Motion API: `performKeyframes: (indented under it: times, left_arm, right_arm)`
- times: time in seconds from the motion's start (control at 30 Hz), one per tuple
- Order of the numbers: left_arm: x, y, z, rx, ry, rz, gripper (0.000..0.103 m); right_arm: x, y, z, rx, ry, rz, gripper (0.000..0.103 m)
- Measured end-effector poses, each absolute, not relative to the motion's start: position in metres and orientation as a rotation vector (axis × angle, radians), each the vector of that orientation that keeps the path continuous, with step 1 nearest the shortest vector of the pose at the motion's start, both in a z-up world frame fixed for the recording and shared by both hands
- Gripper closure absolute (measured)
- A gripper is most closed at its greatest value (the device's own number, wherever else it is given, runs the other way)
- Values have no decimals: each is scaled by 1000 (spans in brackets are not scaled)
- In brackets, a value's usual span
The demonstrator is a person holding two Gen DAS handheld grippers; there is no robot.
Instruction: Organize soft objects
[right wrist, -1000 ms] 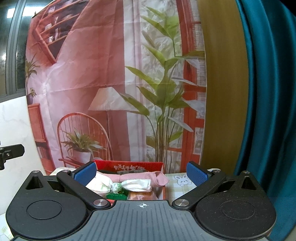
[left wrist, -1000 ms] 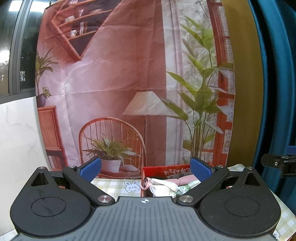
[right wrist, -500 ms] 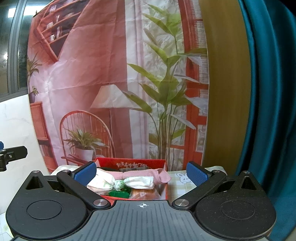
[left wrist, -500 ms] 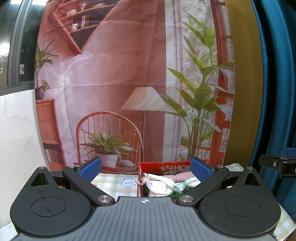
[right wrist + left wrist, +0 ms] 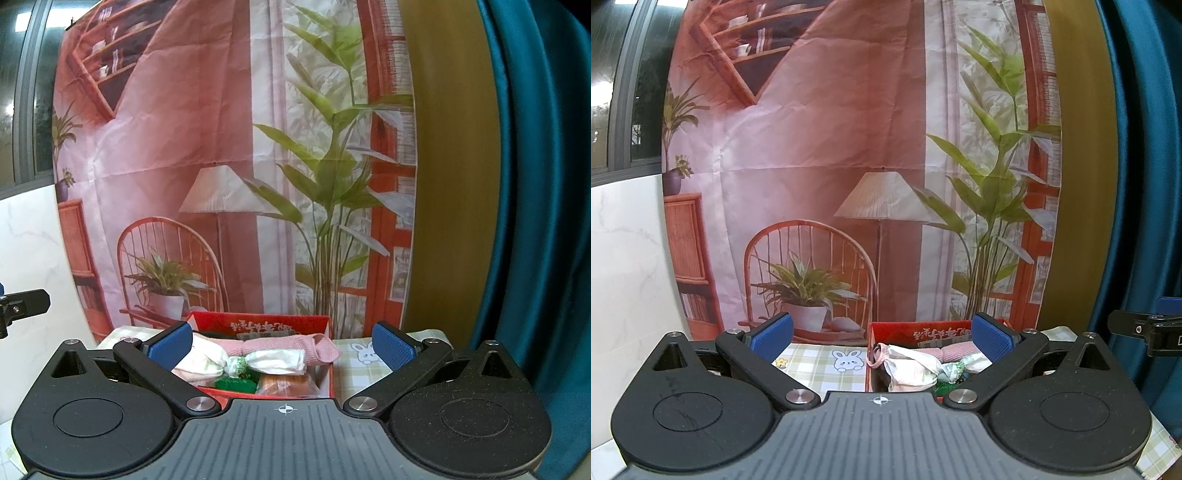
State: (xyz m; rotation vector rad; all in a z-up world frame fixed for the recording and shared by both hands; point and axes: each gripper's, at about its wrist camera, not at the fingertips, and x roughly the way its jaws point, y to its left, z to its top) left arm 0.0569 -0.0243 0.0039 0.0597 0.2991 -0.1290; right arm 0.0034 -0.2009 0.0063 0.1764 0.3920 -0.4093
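Backdrop: printed fabric wall hanging [image 5: 827, 155] showing a wicker chair, a lamp and leafy plants, hung behind the red rectangular storage box [image 5: 258, 325]; teal curtain [image 5: 535, 221] to the right of the box.
Worktop: covered by a green-and-cream checked cloth with rabbit pictures [image 5: 820, 363]; the red box stands on it, near the hanging.
Box contents: white crumpled cloth bundle knotted in the middle [image 5: 258, 360] lies across the top; a pink knitted cloth roll [image 5: 280, 345] lies just behind it, touching it; both sit inside the box and rise above its rim.
Left claw [image 5: 882, 334]: blue-padded fingers spread wide, nothing between them; it hangs in front of the box, with the box's left wall roughly midway between the fingers.
Right claw [image 5: 282, 343]: fingers spread wide, empty; the box sits between them, further back.
Only in left view: a pink loop of cloth [image 5: 877, 356] hanging over the box's left edge, and the bare stretch of cloth left of the box.
Only in right view: a green bristly item [image 5: 236, 384] and an orange-brown wrapped packet [image 5: 288, 386] under the white bundle, at the front of the box.
Shared: each view catches the tip of the other claw at its outer edge.
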Motion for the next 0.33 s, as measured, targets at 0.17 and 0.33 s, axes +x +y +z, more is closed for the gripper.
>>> performKeyframes:
  times: [0.17,0.33]
  left_arm:
    - [57,-24,4,61,297,-130,0]
    - [55,-24,3,68,287,-130,0]
  right_arm:
    - [4,-202,5,175,393,-410,0]
    - [4,-201,5,174,394,-409,0]
